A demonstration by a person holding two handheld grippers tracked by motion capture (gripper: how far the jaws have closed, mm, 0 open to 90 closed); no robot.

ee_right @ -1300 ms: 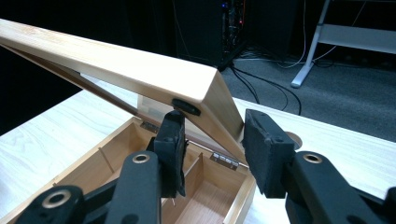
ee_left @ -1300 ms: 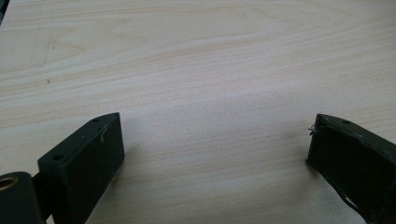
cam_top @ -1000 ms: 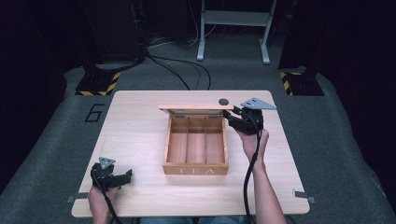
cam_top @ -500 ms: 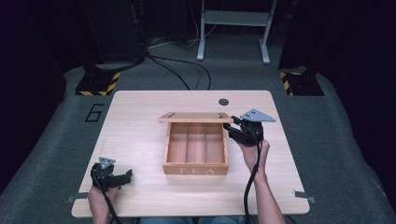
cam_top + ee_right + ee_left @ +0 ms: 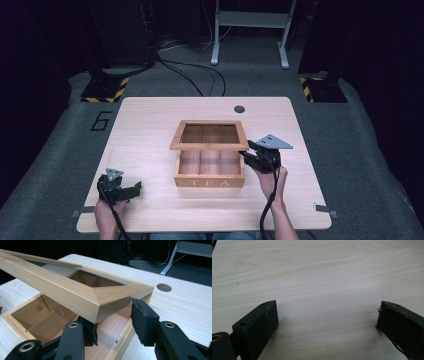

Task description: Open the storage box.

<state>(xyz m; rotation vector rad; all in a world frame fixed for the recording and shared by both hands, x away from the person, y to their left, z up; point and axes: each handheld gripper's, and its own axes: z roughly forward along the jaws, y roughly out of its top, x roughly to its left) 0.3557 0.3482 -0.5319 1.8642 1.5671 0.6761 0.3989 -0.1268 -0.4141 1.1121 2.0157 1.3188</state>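
We see a wooden tea box (image 5: 210,170) near the middle of the table (image 5: 150,130), its front face stamped with letters that read TEA. Its inside is split by thin wooden dividers into three long compartments, and we cannot make out anything in them. The lid (image 5: 209,135), a mitred wooden frame around a see-through window, hangs half open above the box, hinged at the far side.

The right gripper (image 5: 252,156) sits at the lid's near right corner. In the right gripper view its jaws stand apart around that corner (image 5: 120,296), one black pad under the frame and the other just beside its end; we cannot tell whether either pad presses the wood. A grey three-cornered plate (image 5: 273,142) tops this gripper, and a cable trails back along the forearm.

The left gripper (image 5: 131,189) rests at the table's near left, well apart from the box, with its jaws spread wide over bare tabletop (image 5: 324,290).

The table is pale wood with fine grain, rounded corners and a round dark hole (image 5: 239,109) near its far edge. It stands on grey carpet marked with a 6 (image 5: 101,120). Beyond are cables, yellow-black striped bases (image 5: 105,89) and a grey metal stand (image 5: 250,30), the rest lost in darkness.
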